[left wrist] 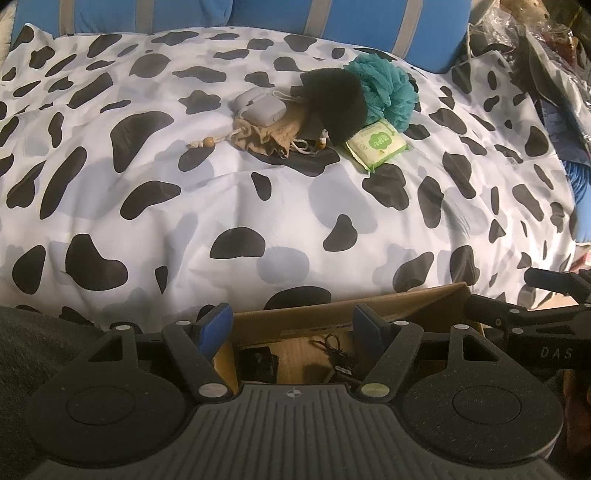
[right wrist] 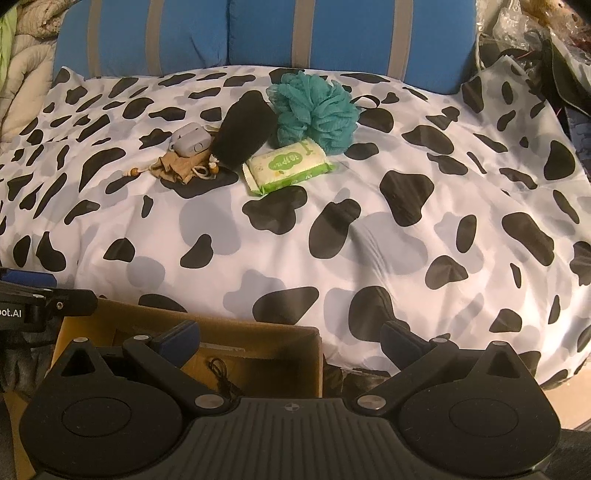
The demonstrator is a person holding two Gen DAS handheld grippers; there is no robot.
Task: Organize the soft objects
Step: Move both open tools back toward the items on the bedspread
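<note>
My left tool (left wrist: 291, 328) is held with its blue-padded jaws spread apart and nothing between them; it hangs over the open brown cardboard box (left wrist: 424, 299), in which a black coiled cable (left wrist: 338, 354) and a black boxy item (left wrist: 258, 363) lie on the floor of the box. My right tool (right wrist: 291, 338) also has its jaws spread wide and grips nothing; its left finger sits over the same cardboard box (right wrist: 258, 332), and its right finger sits over the near edge of the bed cover. The white bed cover with black and grey cow-patch print (right wrist: 406, 258) extends ahead of both tools. The soft objects lie in one cluster well ahead of the tools, toward the far side of the cover. In the right tool's view, the teal mesh bath pouf (right wrist: 314, 110) is farthest away. The black oval fuzzy pad (right wrist: 243, 129) leans just left of the pouf. The green-and-white soft pack of tissues (right wrist: 288, 168) lies in front of both, touching or just beside them. The tan drawstring cloth pouch with wooden beads (right wrist: 177, 168) lies left of the pack. The small grey rounded case (right wrist: 190, 142) rests just behind the pouch. A blue cushion with grey stripes (right wrist: 258, 33) stands beyond the cover.
</note>
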